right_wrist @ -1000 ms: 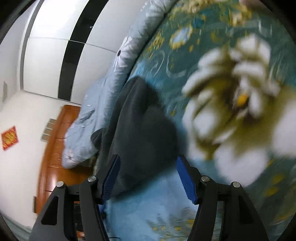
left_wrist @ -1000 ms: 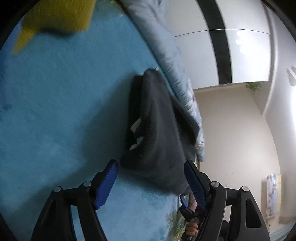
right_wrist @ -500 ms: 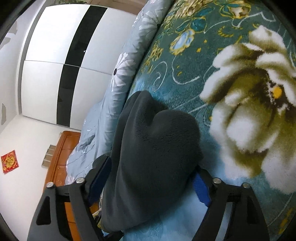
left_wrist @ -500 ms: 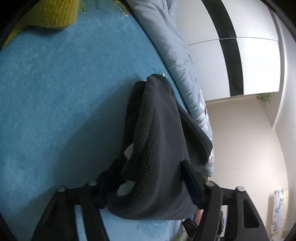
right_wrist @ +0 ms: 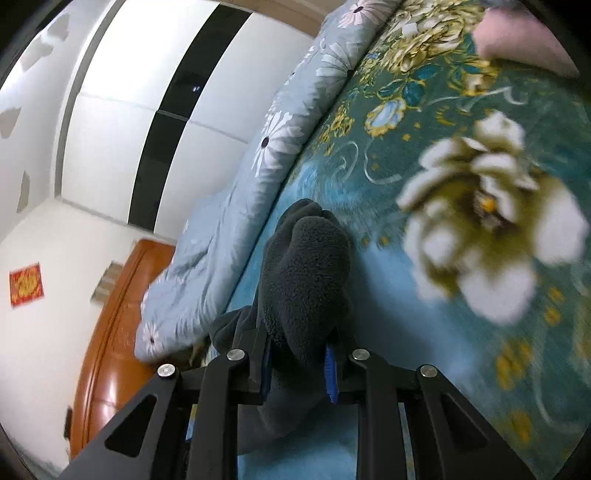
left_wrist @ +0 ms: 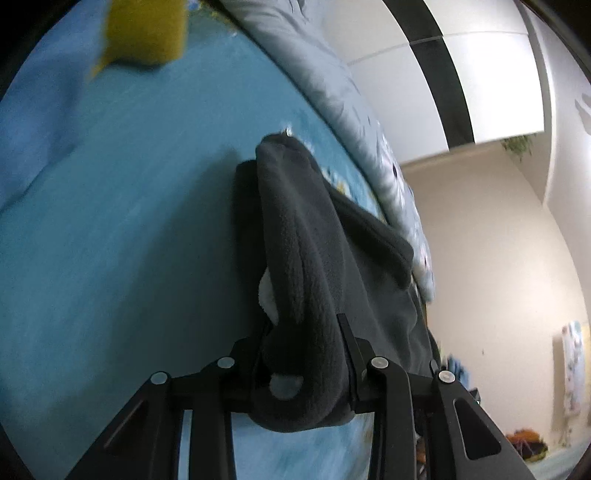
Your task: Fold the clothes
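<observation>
A dark grey fleece garment lies bunched on a blue floral blanket. My left gripper is shut on one end of the fleece, which fills the gap between the fingers. In the right wrist view the same grey fleece is pinched between the blue pads of my right gripper, which is shut on its other end. The fabric rises off the blanket in a ridge ahead of each gripper.
A light blue flowered quilt lies along the bed's far side, also in the left wrist view. A yellow garment and a pink item lie on the blanket. A wooden headboard and white wardrobe stand behind.
Both grippers were open and apart from the fleece a second ago. They moved onto it and closed, and each now pinches an end of it.
</observation>
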Available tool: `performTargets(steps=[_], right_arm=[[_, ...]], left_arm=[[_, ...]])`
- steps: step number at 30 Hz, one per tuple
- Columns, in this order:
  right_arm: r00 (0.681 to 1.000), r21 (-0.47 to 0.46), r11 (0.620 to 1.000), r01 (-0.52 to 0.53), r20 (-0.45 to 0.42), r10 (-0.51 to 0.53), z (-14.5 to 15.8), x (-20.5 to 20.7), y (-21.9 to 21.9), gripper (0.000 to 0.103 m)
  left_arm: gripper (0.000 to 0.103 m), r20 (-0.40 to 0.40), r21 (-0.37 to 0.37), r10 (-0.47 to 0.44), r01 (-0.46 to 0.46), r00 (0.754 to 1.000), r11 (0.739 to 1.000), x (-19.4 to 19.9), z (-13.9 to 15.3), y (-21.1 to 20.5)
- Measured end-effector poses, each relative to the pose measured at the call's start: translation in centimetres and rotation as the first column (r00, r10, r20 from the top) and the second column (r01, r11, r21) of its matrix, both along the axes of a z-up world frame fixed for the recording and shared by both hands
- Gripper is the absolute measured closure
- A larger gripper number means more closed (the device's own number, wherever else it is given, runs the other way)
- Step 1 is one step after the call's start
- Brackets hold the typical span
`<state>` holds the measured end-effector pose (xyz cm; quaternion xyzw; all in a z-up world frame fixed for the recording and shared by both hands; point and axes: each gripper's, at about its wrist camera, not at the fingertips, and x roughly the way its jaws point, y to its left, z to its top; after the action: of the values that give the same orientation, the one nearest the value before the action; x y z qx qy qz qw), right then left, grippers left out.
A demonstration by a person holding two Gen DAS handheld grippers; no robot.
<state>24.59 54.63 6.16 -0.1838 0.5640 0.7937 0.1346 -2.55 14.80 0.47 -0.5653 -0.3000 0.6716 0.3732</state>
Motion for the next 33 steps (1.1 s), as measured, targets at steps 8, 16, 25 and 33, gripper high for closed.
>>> performTargets(steps=[8, 16, 25, 33], right_arm=[[0.999, -0.017, 1.000, -0.026, 0.026, 0.026, -3.1, 5.9, -3.4, 0.080], [0.989, 0.104, 0.988, -0.111, 0.107, 0.100, -2.0, 5.8, -3.8, 0.071], [0.966, 0.365, 0.922, -0.130, 0.255, 0.035, 2.3, 6.7, -3.0, 0.061], [0.926, 0.363, 0.878, -0.312, 0.321, 0.197, 3.2, -2.8, 0.6, 0.053]], left_arm=[[0.067, -0.041, -0.006, -0.063, 0.063, 0.997, 0.998, 3.5, -0.9, -3.1], [0.046, -0.155, -0.091, -0.063, 0.049, 0.986, 0.995, 3.1, 1.6, -7.3], [0.040, -0.272, -0.180, -0.088, 0.039, 0.958, 0.983, -1.1, 3.3, -7.2], [0.040, -0.286, -0.273, -0.246, 0.167, 0.926, 0.947, -4.5, 3.5, 2.1]])
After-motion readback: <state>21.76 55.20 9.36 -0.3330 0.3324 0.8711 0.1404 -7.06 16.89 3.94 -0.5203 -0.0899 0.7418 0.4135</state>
